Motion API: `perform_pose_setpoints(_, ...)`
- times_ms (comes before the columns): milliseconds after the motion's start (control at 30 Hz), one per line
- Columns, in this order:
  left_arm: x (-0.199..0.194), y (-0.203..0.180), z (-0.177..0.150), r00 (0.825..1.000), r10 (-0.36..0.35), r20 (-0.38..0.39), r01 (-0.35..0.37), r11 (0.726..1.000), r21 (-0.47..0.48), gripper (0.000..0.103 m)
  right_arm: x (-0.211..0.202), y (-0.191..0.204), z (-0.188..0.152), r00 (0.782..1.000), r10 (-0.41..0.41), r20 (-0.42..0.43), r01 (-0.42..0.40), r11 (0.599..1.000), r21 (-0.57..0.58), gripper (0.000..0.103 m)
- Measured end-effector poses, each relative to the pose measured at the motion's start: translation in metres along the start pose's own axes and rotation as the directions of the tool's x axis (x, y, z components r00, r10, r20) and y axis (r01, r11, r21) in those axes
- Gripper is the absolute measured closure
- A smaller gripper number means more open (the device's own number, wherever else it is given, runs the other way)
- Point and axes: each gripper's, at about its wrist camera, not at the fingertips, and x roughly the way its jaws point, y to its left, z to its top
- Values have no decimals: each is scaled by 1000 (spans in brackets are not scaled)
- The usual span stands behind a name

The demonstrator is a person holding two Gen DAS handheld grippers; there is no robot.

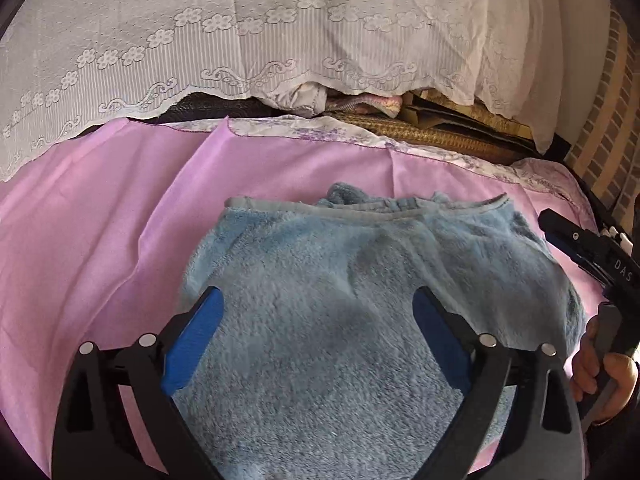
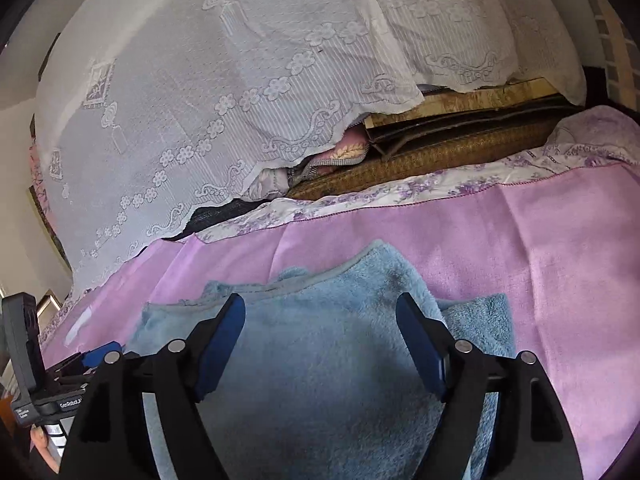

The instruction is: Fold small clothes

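Pink sheet (image 1: 100, 240) bears blue fleece garment (image 1: 340, 280); both grippers, left (image 1: 316, 320) and right (image 2: 320, 320), tilt downward, fingers apart, holding nothing.

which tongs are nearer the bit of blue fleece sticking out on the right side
Right. The right tongs hang open over the garment with that flap just beside their right finger. The left tongs hang open over the garment's other half, farther from it.

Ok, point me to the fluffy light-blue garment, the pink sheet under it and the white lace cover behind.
Fluffy light-blue garment (image 1: 340, 280): left wrist view, middle of its top layer.
Pink sheet (image 1: 100, 240): left wrist view, bare stretch left of the garment.
White lace cover (image 2: 240, 100): right wrist view, patterned drape.
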Motion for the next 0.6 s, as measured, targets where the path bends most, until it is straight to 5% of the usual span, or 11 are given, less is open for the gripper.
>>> perform_pose_setpoints(233, 9, -21, -22, 990, 138, -26, -135, 985, 104, 4, 14, 32, -33, 973, -159, -166, 122, 969, -213, 10)
perform_pose_setpoints(333, 9, -19, -26, 988, 151, -32, -147, 983, 107, 4, 13, 47, -42, 957, -245, -152, 187, 929, -319, 6)
perform_pose_setpoints(600, -2, -10, -36, 984, 172, -41, -169, 983, 69, 4, -3, 43, -50, 954, -255, -159, 193, 926, -323, 4)
